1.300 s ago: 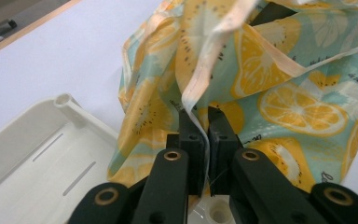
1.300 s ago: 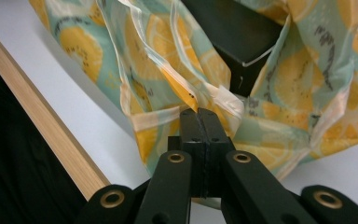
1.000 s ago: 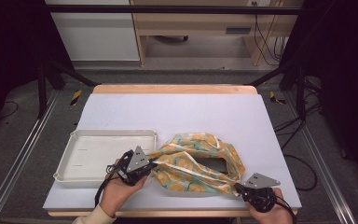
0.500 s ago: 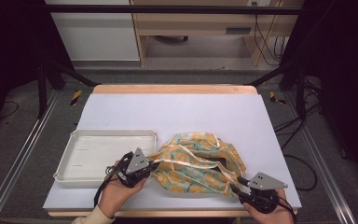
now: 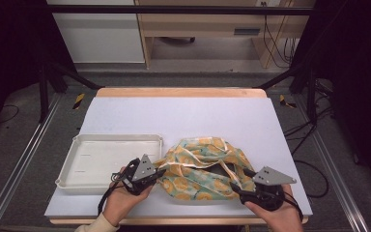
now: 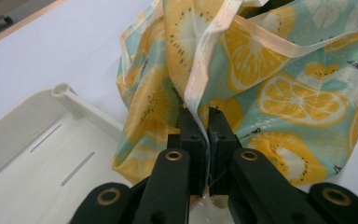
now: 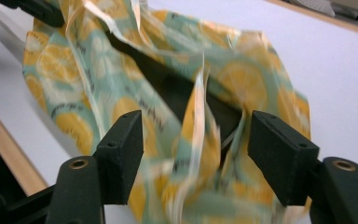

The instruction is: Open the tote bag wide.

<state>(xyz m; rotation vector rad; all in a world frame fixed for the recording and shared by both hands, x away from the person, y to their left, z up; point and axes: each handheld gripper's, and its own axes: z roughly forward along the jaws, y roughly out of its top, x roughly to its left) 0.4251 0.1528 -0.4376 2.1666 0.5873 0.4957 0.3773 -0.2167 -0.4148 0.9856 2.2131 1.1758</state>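
A lemon-print cloth bag [image 5: 205,166] lies crumpled on the white worktop [image 5: 183,116], just right of a white tray [image 5: 77,162]. The left claw [image 5: 158,172] is clamped tight on the bag's edge. The right claw [image 5: 235,187] has just been opening; fabric hangs between its parted jaws, unpressed.

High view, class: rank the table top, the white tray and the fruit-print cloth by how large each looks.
1. Table top, clearly largest.
2. White tray and fruit-print cloth: they look close in size and the cloth is bunched, so I leave them unranked.
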